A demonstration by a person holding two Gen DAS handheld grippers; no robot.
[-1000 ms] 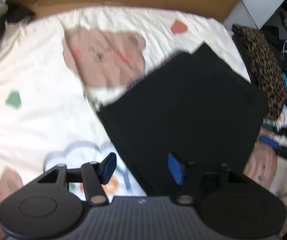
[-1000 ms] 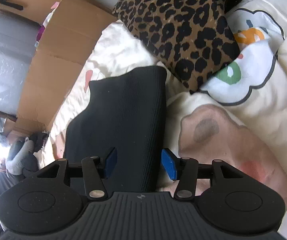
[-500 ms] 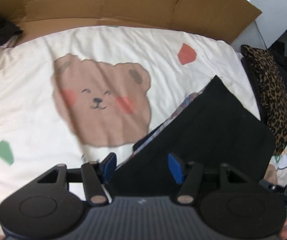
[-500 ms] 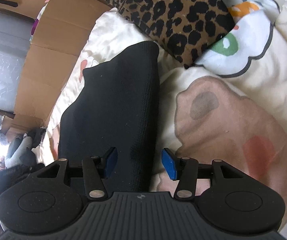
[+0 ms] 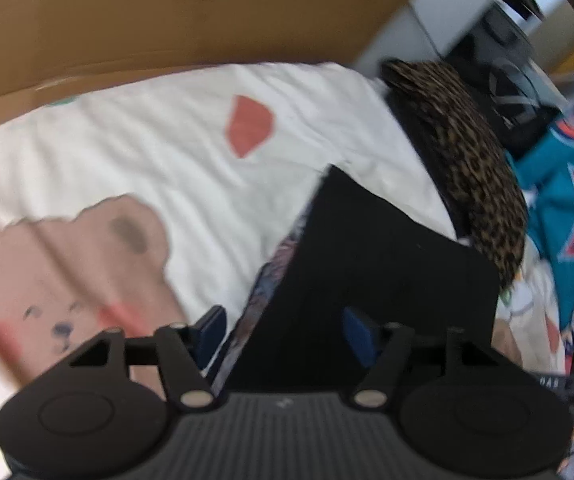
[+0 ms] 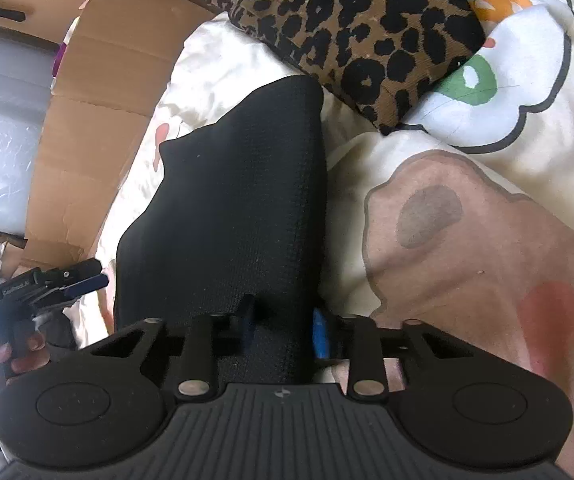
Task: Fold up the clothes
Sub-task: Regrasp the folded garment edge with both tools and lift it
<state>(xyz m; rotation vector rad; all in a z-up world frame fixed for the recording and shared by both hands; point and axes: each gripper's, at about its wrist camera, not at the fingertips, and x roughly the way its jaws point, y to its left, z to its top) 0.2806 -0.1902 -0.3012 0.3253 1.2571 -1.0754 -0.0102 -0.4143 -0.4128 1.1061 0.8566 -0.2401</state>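
- My right claw (image 6: 283, 326) has just been closing; its pads pinch the near edge of the folded black garment (image 6: 227, 208), which fills the way ahead.
- Right of it, the bear-print bedsheet (image 6: 467, 248) lies bare.
- A leopard-print cushion (image 6: 351, 24) blocks the far end, just beside the garment's corner.
- A cardboard sheet (image 5: 191, 20) walls the bed's far side.
- My left claw (image 5: 283, 330), jaws just widened, straddles the garment's edge; bare sheet lies to its left.

2 wrist cams, close, downward, shared garment (image 5: 367, 264)
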